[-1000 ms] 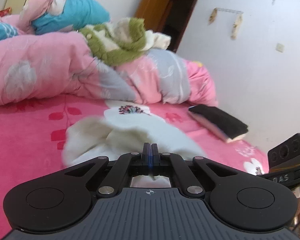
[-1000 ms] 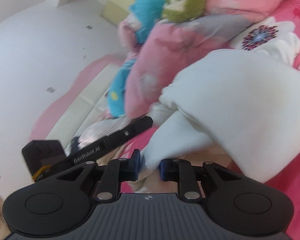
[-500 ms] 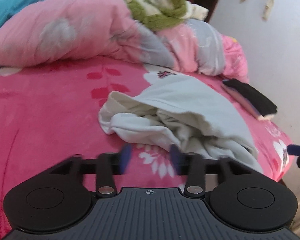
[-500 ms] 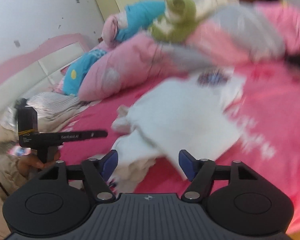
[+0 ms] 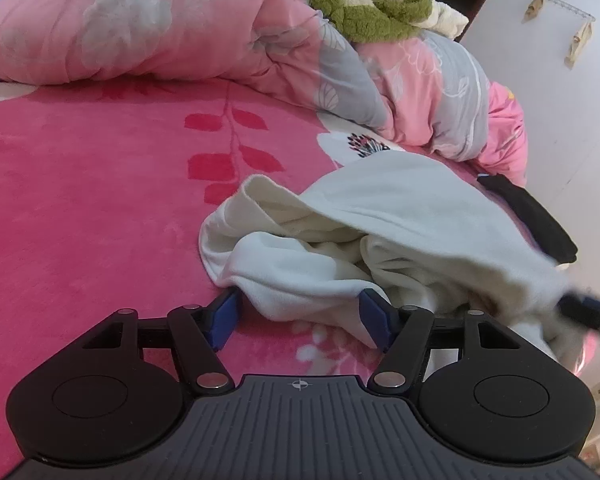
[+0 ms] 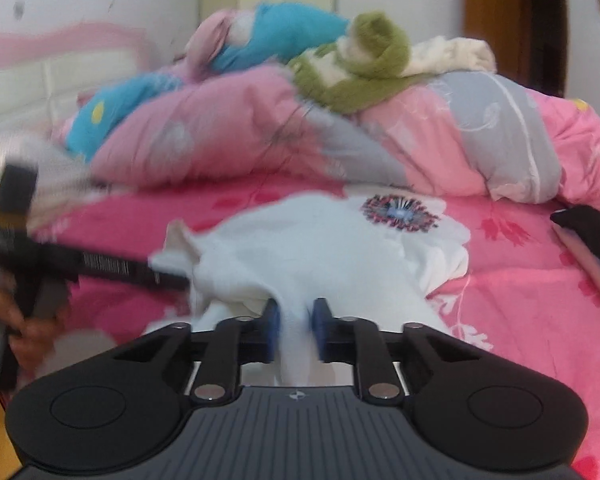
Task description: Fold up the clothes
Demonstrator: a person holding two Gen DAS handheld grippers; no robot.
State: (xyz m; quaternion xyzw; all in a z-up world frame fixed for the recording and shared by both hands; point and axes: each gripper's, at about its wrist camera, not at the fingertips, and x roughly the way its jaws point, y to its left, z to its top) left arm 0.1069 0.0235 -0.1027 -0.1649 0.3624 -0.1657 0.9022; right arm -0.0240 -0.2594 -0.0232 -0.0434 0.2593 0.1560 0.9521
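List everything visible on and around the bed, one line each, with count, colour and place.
Crumpled white cotton garment: one, white, lying bunched on the bedsheet in front of both grippers.
Pink floral plush bedsheet: one, hot pink with red leaves and white flowers, covering the bed.
Rolled pink and grey floral quilt: one, pink with grey, heaped along the far side of the bed.
Green and cream fleece garment: one, on top of the quilt.
Blue and pink bedding: blue, behind the quilt; count unclear.
Folded black cloth: one, black, at the bed's right edge.
Brown wooden door: one, far wall.
Left gripper: black, blue pads, open around a fold of the garment.
Right gripper: black, blue pads, closed on the garment.
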